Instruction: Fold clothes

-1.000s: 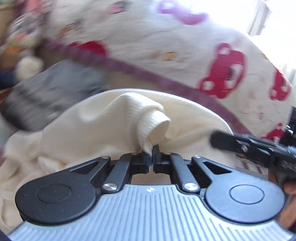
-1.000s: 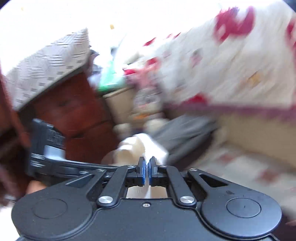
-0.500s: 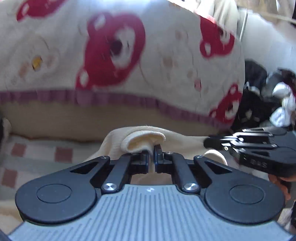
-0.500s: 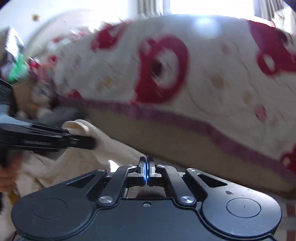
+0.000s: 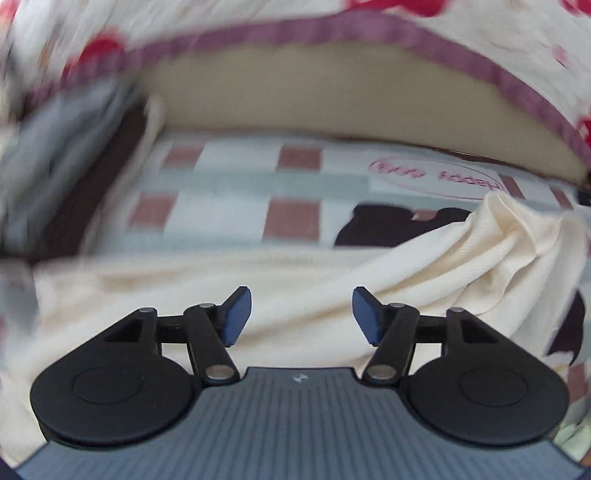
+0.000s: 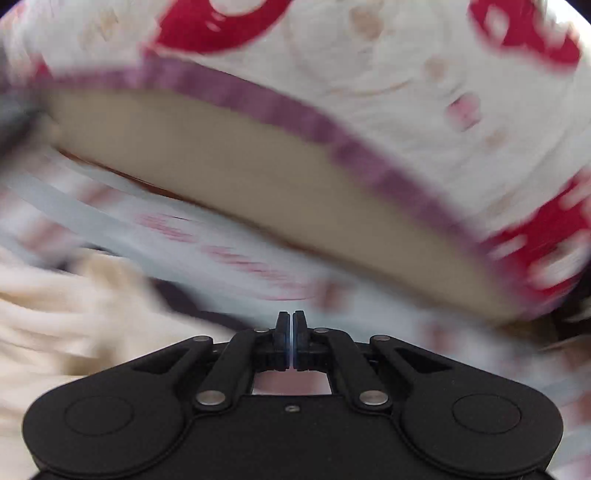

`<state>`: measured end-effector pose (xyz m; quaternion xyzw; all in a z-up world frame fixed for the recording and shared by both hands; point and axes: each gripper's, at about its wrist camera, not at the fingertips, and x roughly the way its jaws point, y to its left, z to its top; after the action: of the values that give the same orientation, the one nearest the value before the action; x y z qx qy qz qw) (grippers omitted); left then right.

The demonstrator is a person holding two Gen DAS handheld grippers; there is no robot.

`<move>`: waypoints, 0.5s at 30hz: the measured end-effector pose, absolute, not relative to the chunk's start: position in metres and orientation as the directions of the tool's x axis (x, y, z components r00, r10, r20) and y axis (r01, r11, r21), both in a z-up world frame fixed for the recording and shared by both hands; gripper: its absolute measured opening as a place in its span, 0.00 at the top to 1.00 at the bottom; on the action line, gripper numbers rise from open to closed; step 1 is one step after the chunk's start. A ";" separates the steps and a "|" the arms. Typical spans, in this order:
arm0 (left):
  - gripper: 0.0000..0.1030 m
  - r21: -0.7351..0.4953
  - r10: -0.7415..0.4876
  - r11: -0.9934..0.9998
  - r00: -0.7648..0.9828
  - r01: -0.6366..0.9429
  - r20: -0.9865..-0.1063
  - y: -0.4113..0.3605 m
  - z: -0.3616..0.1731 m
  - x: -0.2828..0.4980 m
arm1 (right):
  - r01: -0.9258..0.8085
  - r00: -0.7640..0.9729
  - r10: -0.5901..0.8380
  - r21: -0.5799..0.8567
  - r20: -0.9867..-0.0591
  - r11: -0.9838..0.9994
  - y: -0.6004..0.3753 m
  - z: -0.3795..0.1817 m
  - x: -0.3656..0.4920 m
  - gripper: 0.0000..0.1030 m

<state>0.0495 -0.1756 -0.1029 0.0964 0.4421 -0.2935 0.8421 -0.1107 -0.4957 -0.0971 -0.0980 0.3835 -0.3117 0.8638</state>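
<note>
A cream knit garment [image 5: 295, 280] lies spread on the checked bed sheet [image 5: 229, 192], rising in a bunched fold at the right [image 5: 517, 236]. My left gripper [image 5: 301, 317] is open just above the cloth, its blue pads [image 5: 236, 317] apart and empty. In the blurred right wrist view the same garment [image 6: 55, 314] lies at the left. My right gripper [image 6: 290, 339] has its jaws together with no cloth visible between them; the sheet shows beneath.
A thick white quilt with red bear prints and a purple border [image 5: 406, 33] is piled behind, its beige underside [image 5: 332, 88] facing me. A grey garment [image 5: 48, 155] lies at the far left. The quilt [image 6: 369, 74] fills the right wrist view.
My left gripper has opened and let go of the cream garment, which now lies flat below it. Both views have swung down toward the sheet. The right view is motion-blurred.
</note>
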 end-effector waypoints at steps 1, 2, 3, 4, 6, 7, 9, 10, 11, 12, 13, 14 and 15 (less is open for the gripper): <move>0.42 -0.131 -0.399 0.825 0.400 0.550 -0.825 -0.169 -0.112 0.055 | 0.479 0.459 -0.707 -0.520 -0.539 0.707 -0.492 -0.101 -0.110 0.90; 0.42 -0.158 -0.391 0.836 0.368 0.526 -0.844 -0.164 -0.119 0.060 | 0.475 0.436 -0.734 -0.560 -0.521 0.679 -0.492 -0.106 -0.110 0.89; 0.42 -0.173 -0.390 0.840 0.350 0.514 -0.852 -0.162 -0.123 0.063 | 0.467 0.440 -0.711 -0.536 -0.549 0.703 -0.494 -0.106 -0.112 0.89; 0.42 -0.178 -0.393 0.839 0.346 0.514 -0.852 -0.162 -0.125 0.063 | 0.465 0.462 -0.660 -0.472 -0.592 0.749 -0.495 -0.104 -0.114 0.83; 0.42 -0.183 -0.403 0.833 0.346 0.523 -0.847 -0.162 -0.127 0.065 | 0.453 0.534 -0.468 -0.229 -0.705 0.862 -0.498 -0.100 -0.118 0.62; 0.42 -0.179 -0.401 0.832 0.345 0.525 -0.849 -0.162 -0.129 0.065 | 0.438 0.569 -0.360 -0.098 -0.739 0.893 -0.500 -0.097 -0.121 0.54; 0.42 -0.155 -0.376 0.840 0.352 0.520 -0.857 -0.167 -0.132 0.065 | 0.386 0.625 -0.129 0.161 -0.770 0.908 -0.500 -0.102 -0.120 0.55; 0.42 -0.134 -0.355 0.848 0.362 0.513 -0.862 -0.171 -0.133 0.068 | 0.364 0.632 -0.055 0.234 -0.773 0.902 -0.498 -0.106 -0.118 0.54; 0.42 -0.111 -0.333 0.856 0.373 0.506 -0.866 -0.173 -0.135 0.070 | 0.342 0.636 0.019 0.304 -0.771 0.889 -0.496 -0.110 -0.115 0.51; 0.42 -0.092 -0.313 0.863 0.383 0.498 -0.869 -0.175 -0.137 0.072 | 0.328 0.644 0.072 0.360 -0.762 0.873 -0.494 -0.115 -0.113 0.49; 0.40 -0.076 -0.296 0.869 0.392 0.488 -0.871 -0.177 -0.139 0.074 | 0.314 0.651 0.125 0.415 -0.749 0.854 -0.492 -0.121 -0.111 0.42; 0.39 -0.062 -0.279 0.875 0.394 0.480 -0.876 -0.179 -0.139 0.076 | 0.328 0.663 0.147 0.461 -0.734 0.825 -0.491 -0.129 -0.112 0.30; 0.34 -0.052 -0.261 0.878 0.385 0.475 -0.885 -0.180 -0.138 0.076 | 0.369 0.666 0.164 0.513 -0.727 0.775 -0.492 -0.140 -0.111 0.24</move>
<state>0.0756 -0.1796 -0.1379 0.1056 0.5076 -0.2228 0.8255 -0.1114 -0.4923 -0.1395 0.3298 0.4040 -0.0600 0.8511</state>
